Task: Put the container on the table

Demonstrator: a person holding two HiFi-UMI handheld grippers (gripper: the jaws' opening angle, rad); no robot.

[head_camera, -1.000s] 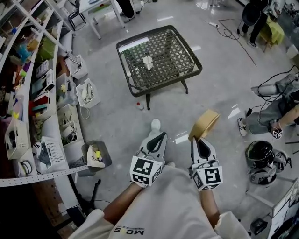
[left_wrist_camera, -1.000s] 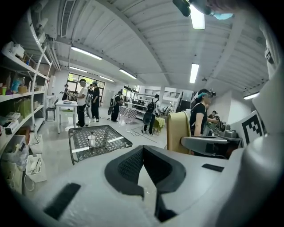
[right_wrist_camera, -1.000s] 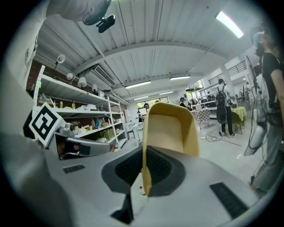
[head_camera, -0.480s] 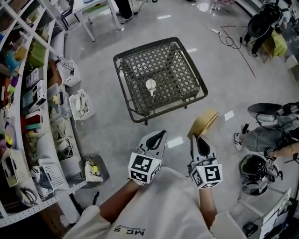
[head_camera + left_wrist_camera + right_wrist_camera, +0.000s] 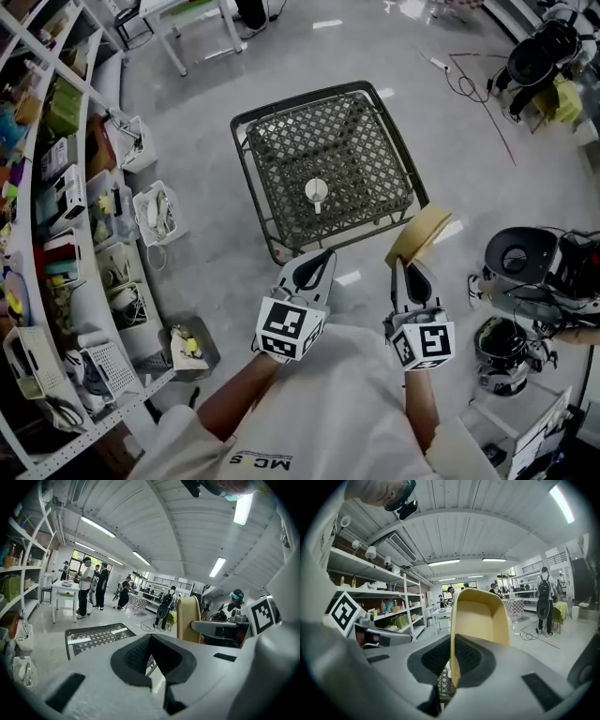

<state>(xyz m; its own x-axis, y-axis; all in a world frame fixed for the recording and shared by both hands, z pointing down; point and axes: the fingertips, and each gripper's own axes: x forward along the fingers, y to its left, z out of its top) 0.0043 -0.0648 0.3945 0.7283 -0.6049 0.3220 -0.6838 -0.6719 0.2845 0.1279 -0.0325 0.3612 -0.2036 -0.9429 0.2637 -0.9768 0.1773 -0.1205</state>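
My right gripper (image 5: 411,272) (image 5: 451,667) is shut on the rim of a tan, tray-like container (image 5: 419,235) (image 5: 480,616), which stands on edge above the jaws, its hollow side facing the right gripper view. The container hangs just off the near right corner of the low black lattice table (image 5: 281,131) (image 5: 89,637). A white cup (image 5: 317,192) stands upright on the table's near middle. My left gripper (image 5: 314,270) (image 5: 157,660) is shut with nothing in it, near the table's front edge. The container (image 5: 189,619) shows to its right.
Shelving with bins and boxes (image 5: 66,216) curves along the left. A bin with rubbish (image 5: 185,342) sits on the floor at lower left. Round black appliances (image 5: 517,262) stand on the right. Several people (image 5: 91,585) stand by a white table far off.
I have moved forward: the lattice table has come closer and now lies just ahead of both grippers. The container stays held in the right gripper; the left stays shut.
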